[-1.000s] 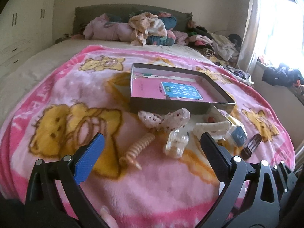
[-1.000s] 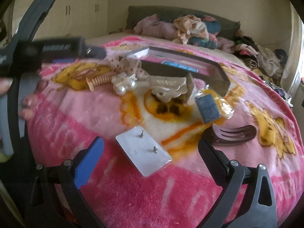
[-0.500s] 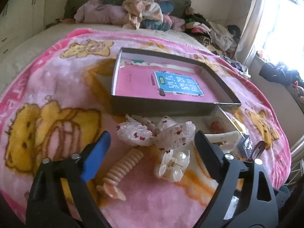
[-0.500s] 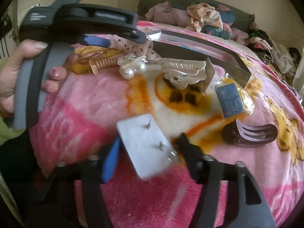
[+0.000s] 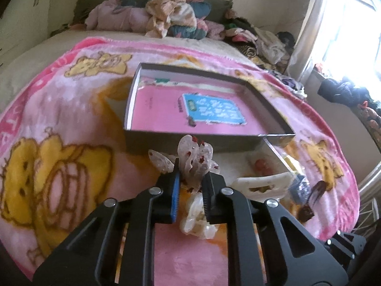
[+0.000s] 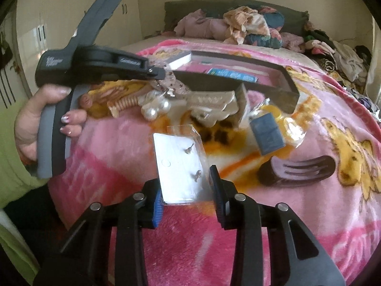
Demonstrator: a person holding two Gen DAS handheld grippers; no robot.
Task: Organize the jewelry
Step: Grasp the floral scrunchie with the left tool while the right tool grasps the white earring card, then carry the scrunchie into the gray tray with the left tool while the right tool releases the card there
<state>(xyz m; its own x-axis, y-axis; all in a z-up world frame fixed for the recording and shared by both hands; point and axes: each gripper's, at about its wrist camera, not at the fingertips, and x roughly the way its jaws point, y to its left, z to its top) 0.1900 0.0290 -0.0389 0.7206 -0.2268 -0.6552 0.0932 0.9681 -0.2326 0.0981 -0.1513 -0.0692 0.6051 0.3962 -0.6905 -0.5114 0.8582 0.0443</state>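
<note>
I work over a bed under a pink blanket, window at its right edge. My left gripper pinches the speckled bow near the box; my right gripper is closing on the upright earring card.

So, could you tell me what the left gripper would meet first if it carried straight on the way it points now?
Probably the near wall of the open box. The left gripper is shut on the spotted fabric hair clip, and the box wall stands just beyond it, though the depth between them is unclear.
</note>
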